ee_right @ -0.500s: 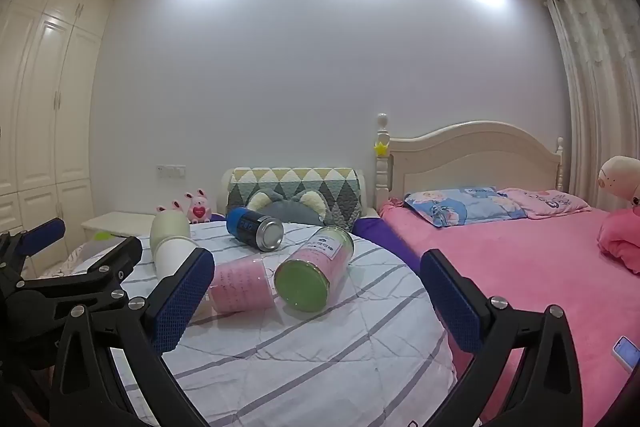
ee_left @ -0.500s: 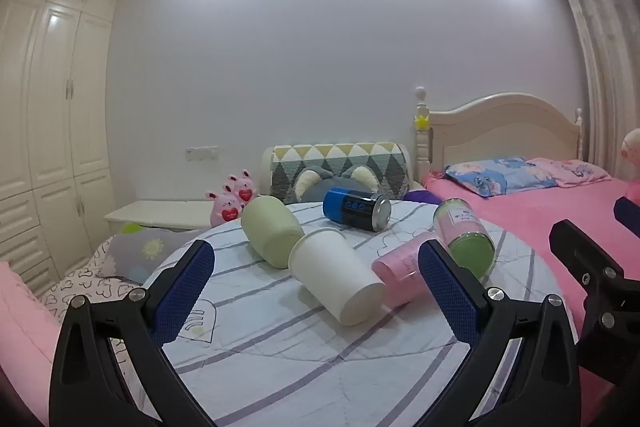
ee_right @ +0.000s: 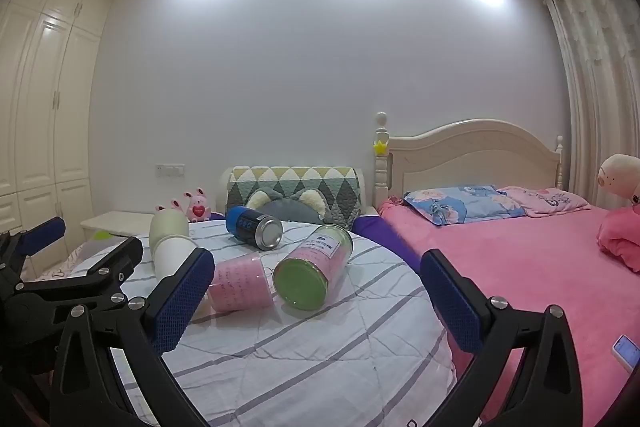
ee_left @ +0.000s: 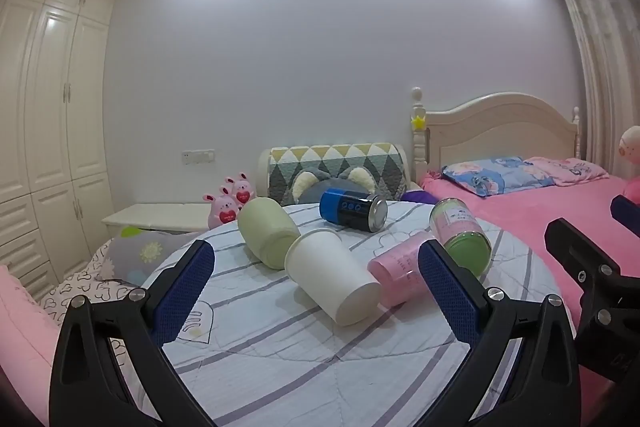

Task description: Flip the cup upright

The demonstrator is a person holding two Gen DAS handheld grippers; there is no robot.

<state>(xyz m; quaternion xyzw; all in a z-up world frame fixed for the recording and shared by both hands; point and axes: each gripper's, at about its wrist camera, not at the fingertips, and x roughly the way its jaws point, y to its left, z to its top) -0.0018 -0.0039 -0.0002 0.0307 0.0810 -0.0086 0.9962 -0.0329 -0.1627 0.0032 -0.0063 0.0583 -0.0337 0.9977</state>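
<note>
Left claw point(ee_left: 316, 285) hangs spread wide above the striped table point(ee_left: 280, 355), gripping nothing. From its camera, a white paper cup point(ee_left: 334, 277) lies on its side between the blue pads, mouth turned away, touching a pale green cup point(ee_left: 267, 231) behind it and a pink cup point(ee_left: 396, 277) to its right. A blue can point(ee_left: 354, 209) lies farther back.

From the other camera, the right claw point(ee_right: 316, 293) is likewise released and empty. A green-lidded jar point(ee_right: 314, 267) lies toppled beside the pink cup point(ee_right: 240, 281); the white paper cup point(ee_right: 172, 257) shows partly behind the left pad. A pink bed point(ee_right: 520, 267) stands beside the table.
</note>
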